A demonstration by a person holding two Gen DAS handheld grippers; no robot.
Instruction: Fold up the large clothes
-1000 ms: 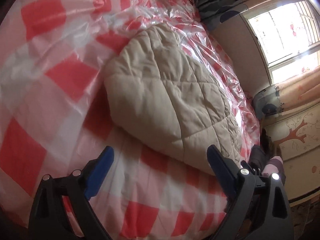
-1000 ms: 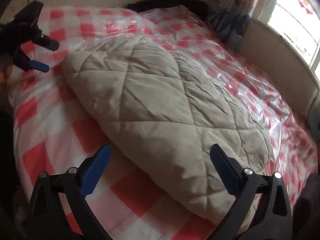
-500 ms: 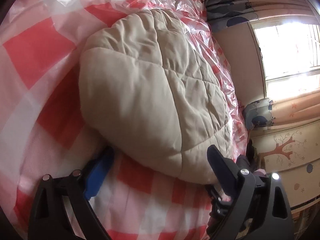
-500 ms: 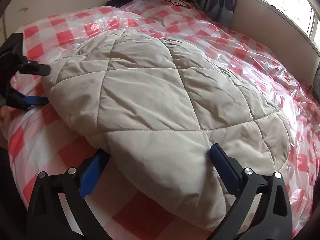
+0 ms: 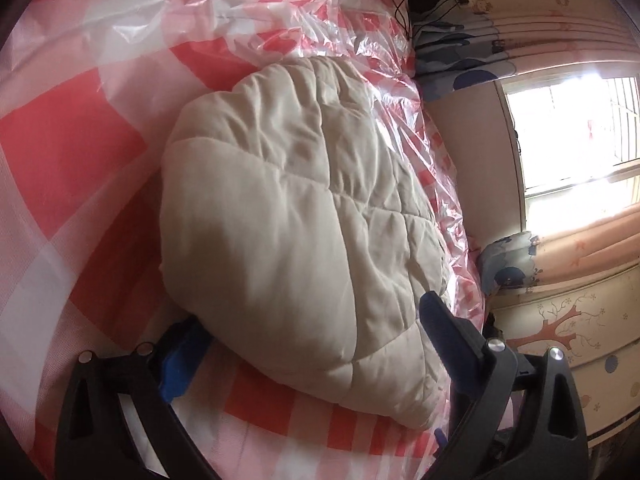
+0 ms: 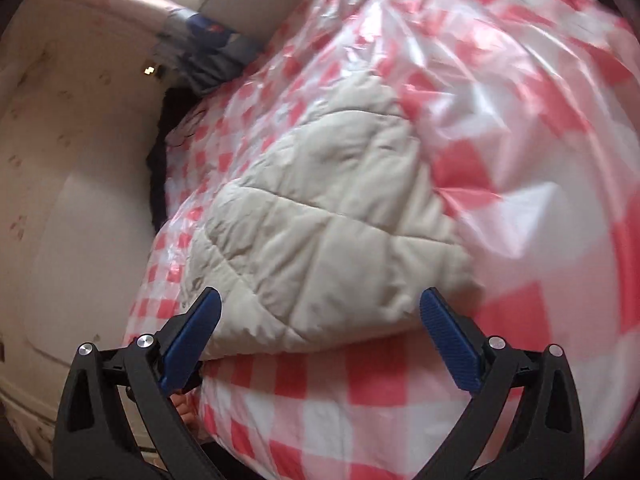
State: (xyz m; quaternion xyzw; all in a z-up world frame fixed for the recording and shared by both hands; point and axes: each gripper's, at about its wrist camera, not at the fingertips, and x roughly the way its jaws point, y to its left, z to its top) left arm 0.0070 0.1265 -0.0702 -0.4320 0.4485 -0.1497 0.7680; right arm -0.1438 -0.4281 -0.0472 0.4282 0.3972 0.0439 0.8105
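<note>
Garment: I see a beige quilted coat lying folded into a thick bundle on the bed, filling the middle of my left view and running from 6 o'clock up toward 12.
Bed cover: a red-and-white checked sheet under a crinkled clear plastic film that shines around the bundle on every side.
Left gripper: released, jaws spread wide. Its left blue pad is tucked under the bundle's near edge at 7 o'clock; the other pad sits at 5 o'clock against the bundle's edge.
Right gripper: also released, jaws wide apart, straddling the near edge of the coat. The pad at 7 o'clock touches the quilting; the pad at 5 o'clock stands just beside it over the sheet. This view is tilted and partly blurred.
Room: window at 3 o'clock in my left view, with peach curtains below it.
Foot: toes show at 7 o'clock in the right view, beside the bed's edge.
</note>
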